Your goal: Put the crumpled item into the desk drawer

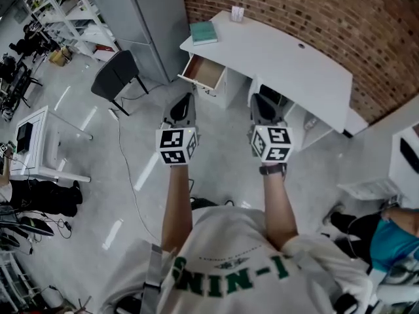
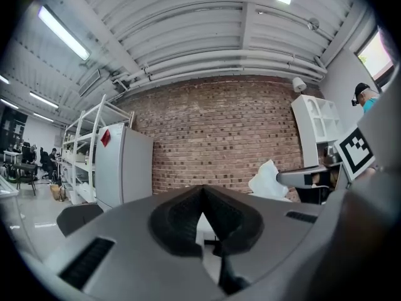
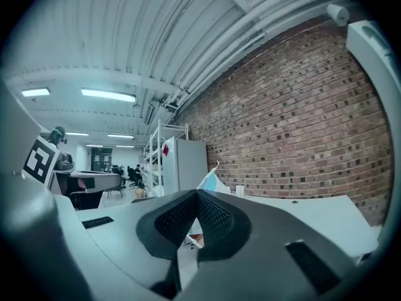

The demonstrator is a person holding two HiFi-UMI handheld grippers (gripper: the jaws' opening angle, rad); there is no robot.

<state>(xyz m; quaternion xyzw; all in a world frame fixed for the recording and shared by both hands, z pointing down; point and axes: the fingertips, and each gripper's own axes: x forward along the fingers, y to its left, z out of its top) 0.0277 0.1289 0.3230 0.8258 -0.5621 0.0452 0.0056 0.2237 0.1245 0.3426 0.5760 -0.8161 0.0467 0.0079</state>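
Note:
A white desk stands against the brick wall, with its left drawer pulled open and showing a wooden inside. I hold both grippers up side by side in front of it, above the floor. My right gripper is shut on a crumpled white and pale blue item, which pokes up past the jaw tips. My left gripper is shut with nothing between its jaws. In the head view the crumpled item is hidden behind the right gripper.
A teal book and a small white cup rest on the desk. A black chair and a grey cabinet stand left of the drawer. A white side table is at the far left, and a person in teal at the right.

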